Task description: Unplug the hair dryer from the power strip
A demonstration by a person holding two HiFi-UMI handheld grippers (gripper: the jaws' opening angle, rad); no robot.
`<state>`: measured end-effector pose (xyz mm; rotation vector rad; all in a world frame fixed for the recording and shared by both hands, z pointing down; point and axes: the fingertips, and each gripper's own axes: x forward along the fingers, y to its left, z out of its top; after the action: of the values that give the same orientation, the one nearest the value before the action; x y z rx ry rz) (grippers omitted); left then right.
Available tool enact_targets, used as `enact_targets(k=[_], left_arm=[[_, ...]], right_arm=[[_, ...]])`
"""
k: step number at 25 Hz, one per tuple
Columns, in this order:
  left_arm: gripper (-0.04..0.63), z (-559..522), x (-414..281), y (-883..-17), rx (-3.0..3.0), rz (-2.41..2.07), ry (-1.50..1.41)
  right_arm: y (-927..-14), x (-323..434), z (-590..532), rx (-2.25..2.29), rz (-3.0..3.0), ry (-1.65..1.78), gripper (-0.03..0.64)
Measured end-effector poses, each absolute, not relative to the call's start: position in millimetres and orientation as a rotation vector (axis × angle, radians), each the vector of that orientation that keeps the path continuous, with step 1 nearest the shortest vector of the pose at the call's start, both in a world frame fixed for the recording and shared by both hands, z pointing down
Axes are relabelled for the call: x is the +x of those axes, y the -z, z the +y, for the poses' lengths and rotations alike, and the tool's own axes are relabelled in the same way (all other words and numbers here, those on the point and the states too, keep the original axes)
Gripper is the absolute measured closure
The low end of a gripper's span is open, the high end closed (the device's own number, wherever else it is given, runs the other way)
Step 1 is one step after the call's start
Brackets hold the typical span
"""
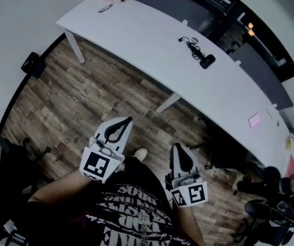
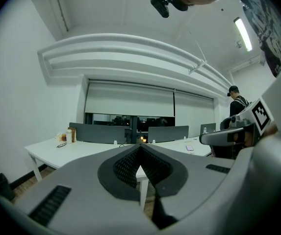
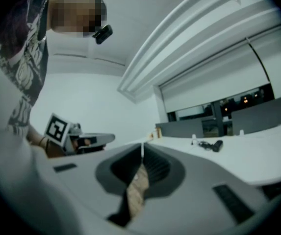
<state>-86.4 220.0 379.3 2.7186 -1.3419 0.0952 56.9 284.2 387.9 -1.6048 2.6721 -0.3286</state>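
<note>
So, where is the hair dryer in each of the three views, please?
Head view: the hair dryer lies upper right of centre on the long white table.
Left gripper view: I cannot make it out.
Right gripper view: small, right of centre, on the table.
Shared landmark: that white table, in all three.

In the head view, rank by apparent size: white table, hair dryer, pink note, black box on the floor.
1. white table
2. black box and hair dryer: they look about alike, so unranked
3. pink note
</note>
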Motion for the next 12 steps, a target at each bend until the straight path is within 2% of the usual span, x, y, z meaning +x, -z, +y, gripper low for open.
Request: enact_targets(k=[12], left_arm=[[0.569,155,-69,-382,2.670,-1.391,-0.085]], right_arm=[[-385,70,206,-1.514,2.735,0.321,0.581]])
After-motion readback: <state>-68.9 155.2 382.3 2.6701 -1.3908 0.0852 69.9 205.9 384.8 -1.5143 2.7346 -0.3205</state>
